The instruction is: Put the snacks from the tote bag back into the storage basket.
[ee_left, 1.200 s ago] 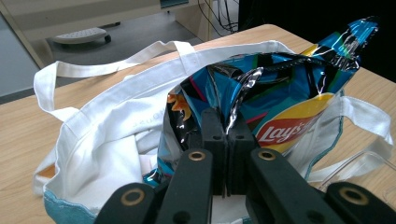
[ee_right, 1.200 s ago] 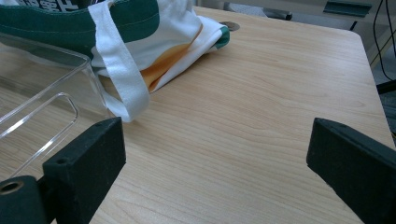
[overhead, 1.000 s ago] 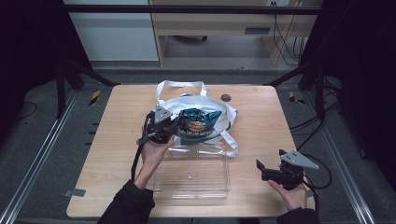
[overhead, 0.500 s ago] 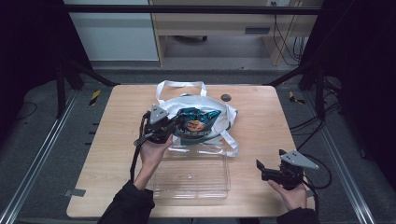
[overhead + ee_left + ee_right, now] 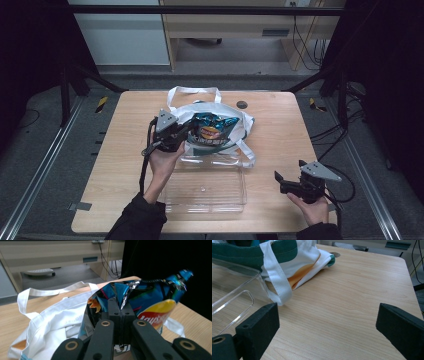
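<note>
Chip bag (image 5: pixel 214 127): held at its crimped left edge above the white tote bag (image 5: pixel 235 125); long axis runs across the table.
Left gripper (image 5: pixel 121 315): jaws pressed together on the bag's foil edge.
Right gripper (image 5: pixel 278 181): jaws spread wide, nothing between them, parked well apart at the table's near right.
Clear tray (image 5: pixel 210 186): lies just toward the person from the chip bag, empty, nearer the left hand.
Open room: bare table (image 5: pixel 280 120) is seen to the right.

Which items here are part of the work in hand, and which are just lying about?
In use: blue foil chip bag, pinched by left gripper; white cloth tote bag; clear plastic tray.
Idle: small dark round disc on the wooden table; open right gripper.
</note>
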`<state>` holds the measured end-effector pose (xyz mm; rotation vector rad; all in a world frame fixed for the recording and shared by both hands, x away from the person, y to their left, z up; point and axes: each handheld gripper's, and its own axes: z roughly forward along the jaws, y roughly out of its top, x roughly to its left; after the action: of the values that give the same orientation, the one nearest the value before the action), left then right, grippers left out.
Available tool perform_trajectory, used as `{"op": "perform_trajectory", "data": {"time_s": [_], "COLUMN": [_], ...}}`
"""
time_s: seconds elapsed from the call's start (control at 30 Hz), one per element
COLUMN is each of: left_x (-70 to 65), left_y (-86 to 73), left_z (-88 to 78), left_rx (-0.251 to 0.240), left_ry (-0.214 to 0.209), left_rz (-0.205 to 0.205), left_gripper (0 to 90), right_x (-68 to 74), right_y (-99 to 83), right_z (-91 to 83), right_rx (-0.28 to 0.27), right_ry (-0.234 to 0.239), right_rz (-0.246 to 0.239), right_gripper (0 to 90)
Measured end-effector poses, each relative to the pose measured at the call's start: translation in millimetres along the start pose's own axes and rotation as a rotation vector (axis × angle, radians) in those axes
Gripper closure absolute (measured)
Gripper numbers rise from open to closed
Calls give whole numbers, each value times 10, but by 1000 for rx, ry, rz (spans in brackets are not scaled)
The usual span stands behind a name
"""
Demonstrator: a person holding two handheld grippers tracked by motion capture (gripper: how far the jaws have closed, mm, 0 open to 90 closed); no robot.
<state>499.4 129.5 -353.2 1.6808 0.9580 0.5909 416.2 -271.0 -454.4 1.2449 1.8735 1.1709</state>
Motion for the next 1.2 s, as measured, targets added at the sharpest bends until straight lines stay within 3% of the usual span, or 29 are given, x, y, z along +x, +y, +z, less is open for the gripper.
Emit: {"op": "perform_trajectory", "data": {"time_s": [0.47,1.2], "left_x": [-31,-31], "left_y": [184,329], "left_z": [-158,-378], "left_rx": [-59,-113], "left_ry": [-8,-23], "left_rz": [-10,-28], "left_gripper": [900,900], "right_x": [2,2], "right_y": [1,3], "right_z": [1,0], "right_rx": [0,-5], "right_ry": [1,3], "right_rz": [-1,-4], "right_gripper": [53,53]}}
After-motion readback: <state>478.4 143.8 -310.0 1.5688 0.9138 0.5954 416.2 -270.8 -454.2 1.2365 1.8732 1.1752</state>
